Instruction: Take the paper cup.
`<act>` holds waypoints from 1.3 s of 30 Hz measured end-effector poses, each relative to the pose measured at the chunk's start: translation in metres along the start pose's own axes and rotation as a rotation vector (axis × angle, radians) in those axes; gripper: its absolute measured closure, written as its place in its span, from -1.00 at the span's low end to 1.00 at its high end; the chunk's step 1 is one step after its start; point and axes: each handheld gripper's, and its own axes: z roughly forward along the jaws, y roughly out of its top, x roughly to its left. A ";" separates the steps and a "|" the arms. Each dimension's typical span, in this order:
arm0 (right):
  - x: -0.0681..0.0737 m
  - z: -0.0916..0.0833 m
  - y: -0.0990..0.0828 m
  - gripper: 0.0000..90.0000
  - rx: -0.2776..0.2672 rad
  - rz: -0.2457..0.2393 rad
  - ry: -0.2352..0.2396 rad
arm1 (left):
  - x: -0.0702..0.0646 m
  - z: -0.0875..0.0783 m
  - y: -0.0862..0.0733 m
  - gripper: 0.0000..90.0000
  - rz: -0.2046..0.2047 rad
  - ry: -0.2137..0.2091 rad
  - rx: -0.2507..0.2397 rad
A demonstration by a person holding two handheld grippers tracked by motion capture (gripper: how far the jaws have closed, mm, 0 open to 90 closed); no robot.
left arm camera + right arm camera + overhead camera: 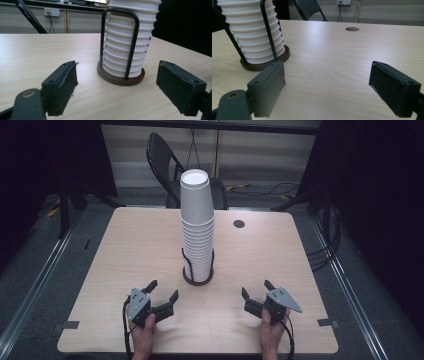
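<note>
The tall stack of white paper cups (197, 227) in its black wire holder on a round brown base (121, 77) stands mid-table. Light and crushable, it looks best taken gently at the top cup's sides. The left gripper (162, 294) and right gripper (256, 291), near the table's front edge, both gape empty.

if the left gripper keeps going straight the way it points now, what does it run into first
Most likely the stack of white paper cups in its black wire holder on a round dark base. In the left gripper view it sits ahead between the open jaws of the left gripper, with bare table before it.

Cup stack (197, 225) in holder (197, 277) mid-table (125, 250), chair (167, 160) behind
</note>
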 end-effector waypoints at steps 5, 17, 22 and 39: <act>0.000 -0.001 0.000 -0.71 0.001 0.001 0.017 | 0.000 0.000 0.000 -0.63 0.000 0.006 0.001; 0.000 0.000 0.001 -0.65 0.013 0.004 0.044 | -0.002 0.001 0.000 -0.63 0.017 -0.001 0.010; -0.002 0.001 0.002 -0.66 0.011 0.024 0.061 | -0.002 0.001 0.000 -0.63 0.019 -0.010 0.013; 0.009 0.008 0.025 -0.66 -0.003 0.019 0.167 | -0.003 0.001 0.000 -0.65 0.035 -0.022 0.005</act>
